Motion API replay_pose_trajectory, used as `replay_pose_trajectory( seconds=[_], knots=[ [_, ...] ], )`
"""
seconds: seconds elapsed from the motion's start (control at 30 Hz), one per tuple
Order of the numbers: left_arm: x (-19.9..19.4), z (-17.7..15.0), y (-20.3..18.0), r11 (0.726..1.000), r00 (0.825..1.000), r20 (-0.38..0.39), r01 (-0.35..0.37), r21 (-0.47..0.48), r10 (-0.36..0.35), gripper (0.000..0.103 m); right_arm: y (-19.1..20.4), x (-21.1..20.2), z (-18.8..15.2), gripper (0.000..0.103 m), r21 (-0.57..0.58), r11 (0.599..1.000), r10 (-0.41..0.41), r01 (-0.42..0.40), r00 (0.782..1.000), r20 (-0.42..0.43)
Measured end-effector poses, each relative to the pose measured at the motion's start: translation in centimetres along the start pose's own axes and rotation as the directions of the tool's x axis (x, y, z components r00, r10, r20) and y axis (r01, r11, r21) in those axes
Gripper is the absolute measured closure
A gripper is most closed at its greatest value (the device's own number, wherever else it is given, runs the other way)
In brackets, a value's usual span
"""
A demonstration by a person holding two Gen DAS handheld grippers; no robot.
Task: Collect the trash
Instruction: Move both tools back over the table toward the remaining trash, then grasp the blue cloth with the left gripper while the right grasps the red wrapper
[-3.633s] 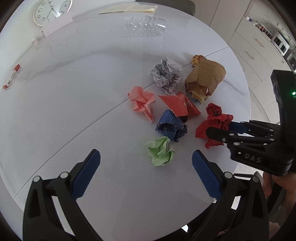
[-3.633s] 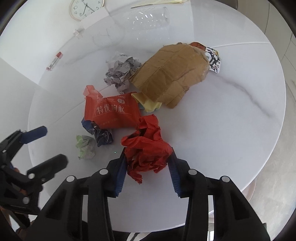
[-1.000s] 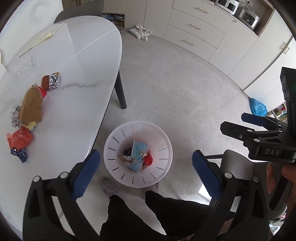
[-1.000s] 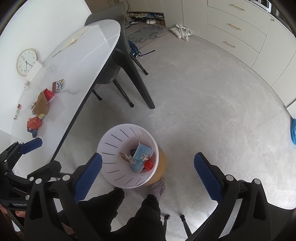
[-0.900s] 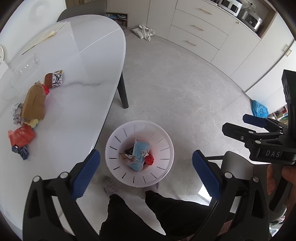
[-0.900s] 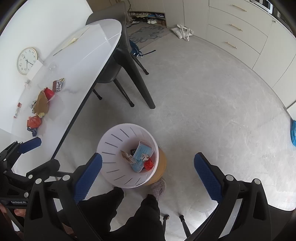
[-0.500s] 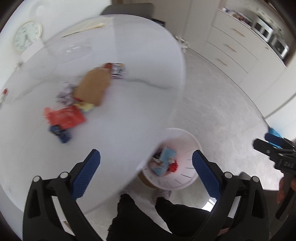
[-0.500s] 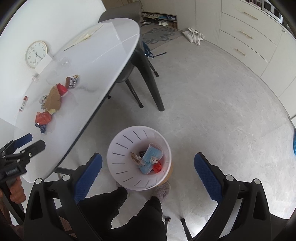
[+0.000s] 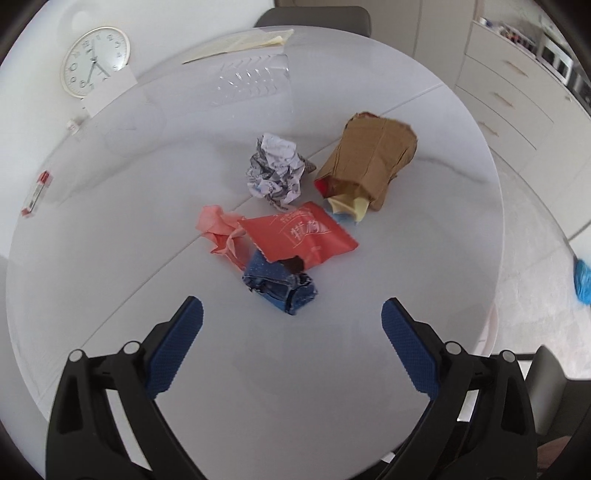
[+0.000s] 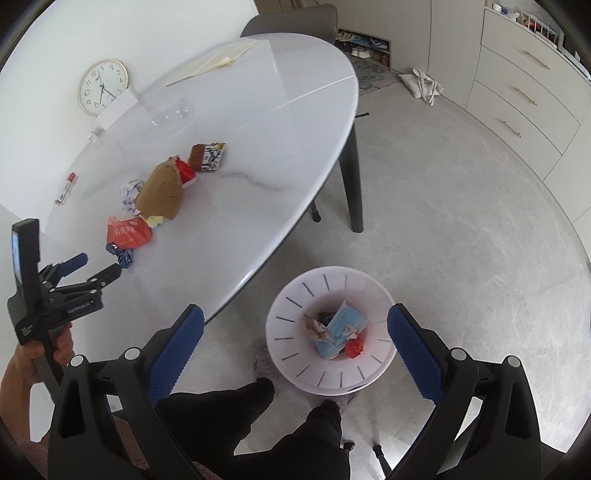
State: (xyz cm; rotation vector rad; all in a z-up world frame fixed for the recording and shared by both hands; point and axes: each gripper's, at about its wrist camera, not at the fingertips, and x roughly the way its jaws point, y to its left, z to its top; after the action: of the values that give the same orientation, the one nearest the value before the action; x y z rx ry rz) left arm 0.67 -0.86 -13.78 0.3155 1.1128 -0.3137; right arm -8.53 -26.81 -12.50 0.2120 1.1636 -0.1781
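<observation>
My left gripper (image 9: 291,314) is open and empty above the white table (image 9: 110,206), just short of a crumpled blue wrapper (image 9: 282,286). Behind it lie a red packet (image 9: 303,236), a pink paper ball (image 9: 221,232), a grey-white paper ball (image 9: 277,171) and a brown paper bag (image 9: 369,158). My right gripper (image 10: 295,325) is open and empty above the floor, over the white waste bin (image 10: 295,314), which holds a blue mask (image 10: 341,330) and red scrap (image 10: 354,348). The left gripper also shows in the right wrist view (image 10: 98,267).
A clear plastic cup (image 9: 255,79), yellow papers (image 9: 240,42), a clock (image 9: 94,61) and a small red-white box (image 9: 35,194) sit at the table's far side. A dark chair (image 10: 291,18) stands behind the table. Cabinets (image 10: 524,85) line the right wall. My legs (image 10: 258,424) are beside the bin.
My left gripper has swung from over the bin back to the table and now faces the trash pile. My right gripper stays open over the bin, shifted slightly.
</observation>
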Motion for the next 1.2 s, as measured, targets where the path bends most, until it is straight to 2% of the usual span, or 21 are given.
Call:
replay_pose_trajectory(
  seconds=[0.07,0.2,0.43,0.53,0.8,1.03,1.13,1.2],
  knots=[
    [1.0,0.0,0.6,0.999,1.0,-0.01,0.028,0.025,-0.028,0.019,1.0,0.2,0.0,0.004,0.002,1.0,-0.006,0.006,1.0,-0.004],
    [2.3,0.3,1.2,0.996,0.998,-0.015,0.064,0.061,-0.064,0.026,3.2,0.5,0.1,0.004,0.021,1.0,-0.019,0.019,1.0,-0.01],
    [3.5,0.9,1.8,0.986,0.991,-0.027,0.131,0.104,-0.129,0.056,6.3,0.8,0.2,0.004,0.04,0.999,-0.027,0.028,1.0,-0.011],
    [3.6,1.2,2.8,0.984,0.988,-0.018,0.151,0.098,-0.15,0.06,7.6,0.8,0.3,0.004,0.028,0.999,-0.022,0.022,1.0,-0.007],
    [2.5,1.0,6.0,0.98,0.982,0.004,0.186,0.072,-0.187,0.062,11.9,2.2,1.2,0.004,-0.042,0.999,0.019,-0.02,1.0,-0.025],
    [0.3,-0.6,8.1,0.979,0.98,0.029,0.195,0.05,-0.197,0.062,16.1,5.2,3.0,0.004,-0.026,0.989,0.144,-0.146,0.987,-0.076],
    [-0.5,-1.5,8.9,0.981,0.982,0.037,0.183,0.056,-0.186,0.062,18.6,6.2,4.1,0.004,-0.083,0.98,0.172,-0.18,0.981,-0.09],
    [-0.9,-1.9,9.8,0.982,0.982,0.039,0.183,0.048,-0.185,0.062,20.7,6.4,4.7,0.004,-0.188,0.965,0.169,-0.183,0.982,-0.089]
  ],
)
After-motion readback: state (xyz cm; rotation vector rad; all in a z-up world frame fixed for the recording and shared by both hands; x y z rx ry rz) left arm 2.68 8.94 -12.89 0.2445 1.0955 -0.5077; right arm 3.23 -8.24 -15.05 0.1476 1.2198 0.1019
